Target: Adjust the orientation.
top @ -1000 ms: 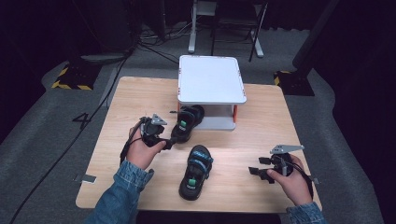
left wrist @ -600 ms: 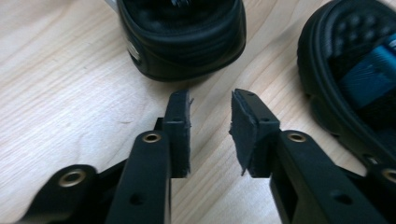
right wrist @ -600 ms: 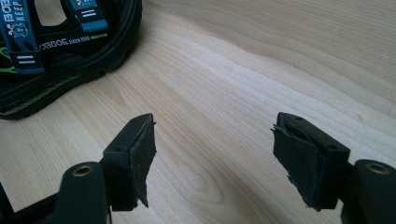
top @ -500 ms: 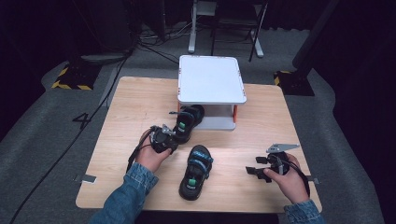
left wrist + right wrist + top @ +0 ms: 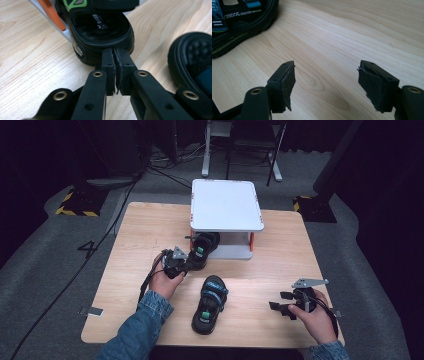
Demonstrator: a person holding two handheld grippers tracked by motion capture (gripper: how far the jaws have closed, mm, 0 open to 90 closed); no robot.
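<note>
You hold a two-jaw gripper in each hand over a pale wooden table [image 5: 150,230].

At the far middle of the table stands a small white shelf [image 5: 226,205] (a flat white top on short legs, one with an orange edge). It is the one thing here that holds anything. Tucked into the opening under its top is a black sandal with green trim [image 5: 202,249], toe end inside, heel end sticking out toward you.

Your left gripper [image 5: 186,265] sits at that heel. In the left gripper view its jaws have just been closing and now stand pressed pad to pad, their tips right against the sandal's back rim [image 5: 105,47]. Nothing shows between the pads, and whether they pinch any of the rim cannot be told.

A second black sandal, with blue trim [image 5: 209,304], lies on the open table nearer you, between your hands and well apart from the shelf.

Your right gripper [image 5: 284,302] rests low at the near right, jaws wide apart and empty, with bare wood between them in the right gripper view [image 5: 325,82]. The blue-trimmed sandal is at that view's upper left.

Count: two sandals, one shelf, two grippers.
</note>
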